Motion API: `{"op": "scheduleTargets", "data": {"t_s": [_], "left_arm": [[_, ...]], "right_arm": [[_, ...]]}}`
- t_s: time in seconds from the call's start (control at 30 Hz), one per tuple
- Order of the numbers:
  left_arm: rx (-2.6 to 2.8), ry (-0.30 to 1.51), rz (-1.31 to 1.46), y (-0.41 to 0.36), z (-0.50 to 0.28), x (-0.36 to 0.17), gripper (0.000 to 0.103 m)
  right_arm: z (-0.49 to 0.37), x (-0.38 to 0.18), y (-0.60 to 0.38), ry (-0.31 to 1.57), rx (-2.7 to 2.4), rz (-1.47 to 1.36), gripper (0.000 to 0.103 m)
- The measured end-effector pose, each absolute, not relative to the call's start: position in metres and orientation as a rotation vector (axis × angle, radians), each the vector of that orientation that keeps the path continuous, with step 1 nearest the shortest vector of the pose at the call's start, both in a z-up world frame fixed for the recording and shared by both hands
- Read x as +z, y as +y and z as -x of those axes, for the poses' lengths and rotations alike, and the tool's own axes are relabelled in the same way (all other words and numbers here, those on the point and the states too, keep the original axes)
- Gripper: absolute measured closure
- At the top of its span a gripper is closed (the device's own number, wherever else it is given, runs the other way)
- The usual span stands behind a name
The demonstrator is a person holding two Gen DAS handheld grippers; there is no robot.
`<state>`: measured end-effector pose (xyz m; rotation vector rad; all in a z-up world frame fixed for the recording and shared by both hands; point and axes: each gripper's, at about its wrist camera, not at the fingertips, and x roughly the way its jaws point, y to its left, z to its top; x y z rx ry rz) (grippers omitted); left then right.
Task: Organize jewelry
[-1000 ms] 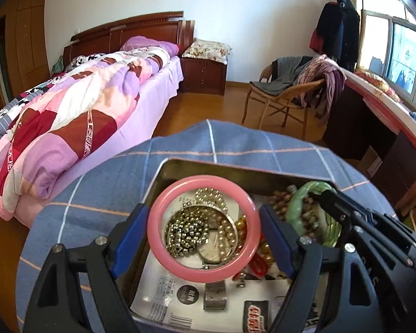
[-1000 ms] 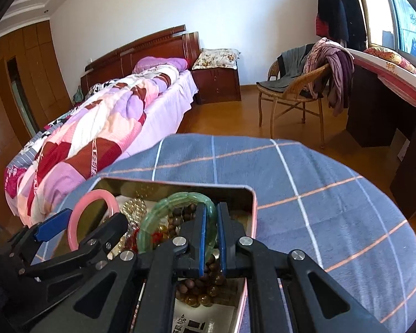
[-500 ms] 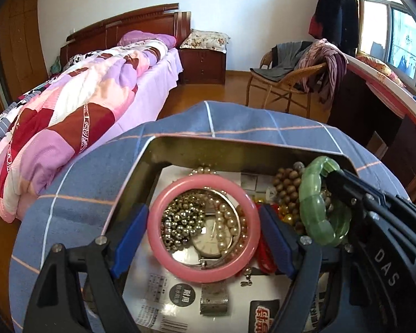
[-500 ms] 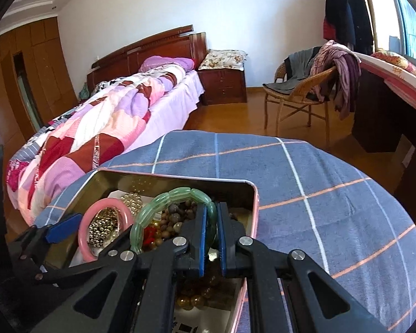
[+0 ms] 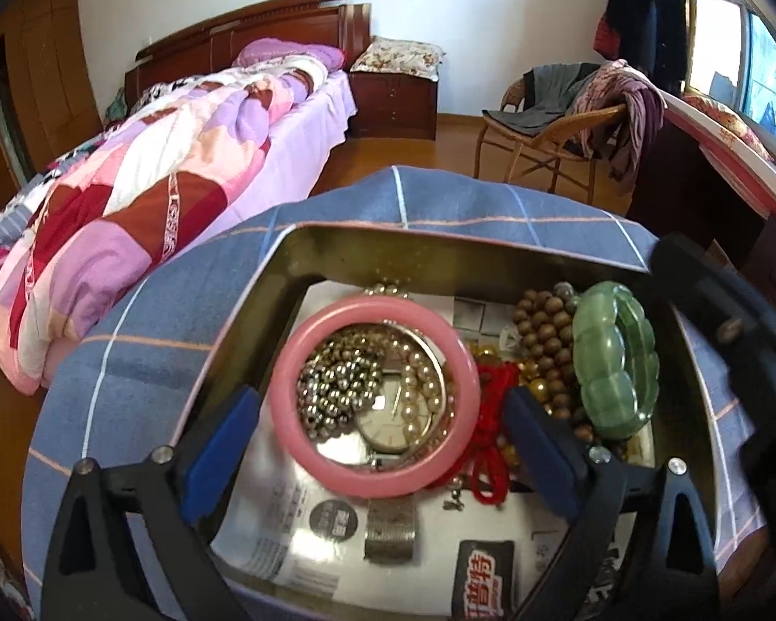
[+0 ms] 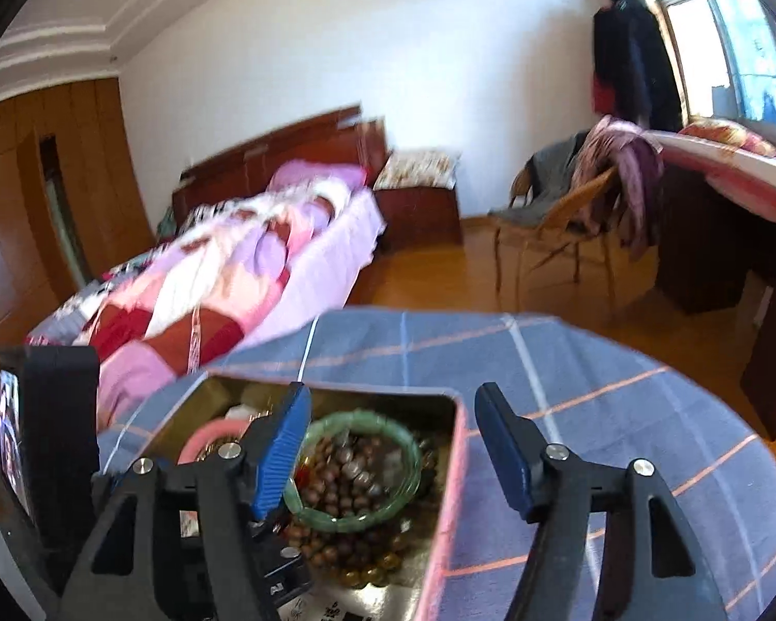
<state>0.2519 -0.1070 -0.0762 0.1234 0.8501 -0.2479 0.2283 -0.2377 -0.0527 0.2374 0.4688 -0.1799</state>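
Closest to the left wrist camera is the left gripper, jaws opening, with the pink bangle sitting between the blue pads but with a visible gap on both sides, so nothing is being squeezed. The bangle lies flat in the metal tin on top of a silver bead strand, pearls and a watch face you can see through the ring. Below it there's printed paper lining with a round dark sticker and a black tag with red-and-white Chinese characters, cut off at the bottom edge; the small print is too tiny to read. A red cord and brown wooden beads are piled to the right, and the green jade-looking bangle, chunky and segmented, rests on the beads. From the right wrist view, the right gripper is also opening, pads clear of the green bangle, which lies in the tin behind them; that frame is pretty smeared. The tin sits on a blue plaid tablecloth. Farther back: a bed with a patchwork quilt, a wicker chair buried in clothes, and a window.
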Motion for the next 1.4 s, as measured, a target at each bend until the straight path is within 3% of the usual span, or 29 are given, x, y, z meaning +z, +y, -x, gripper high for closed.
{"op": "scheduleTargets", "data": {"t_s": [0.2,0.77,1.4], "left_arm": [[-0.244,0.81,-0.128,-0.103,-0.235,-0.057,0.0],[-0.146,0.74,-0.193,-0.074,-0.149,-0.031,0.0],[-0.127,0.566,-0.111,-0.032,-0.049,0.006,0.0]], "right_arm": [[-0.208,-0.046,-0.243,0.492,-0.226,-0.286,0.035],[-0.109,-0.034,-0.225,0.614,-0.26,-0.329,0.034],[-0.014,0.021,-0.181,0.489,-0.255,-0.183,0.034]]}}
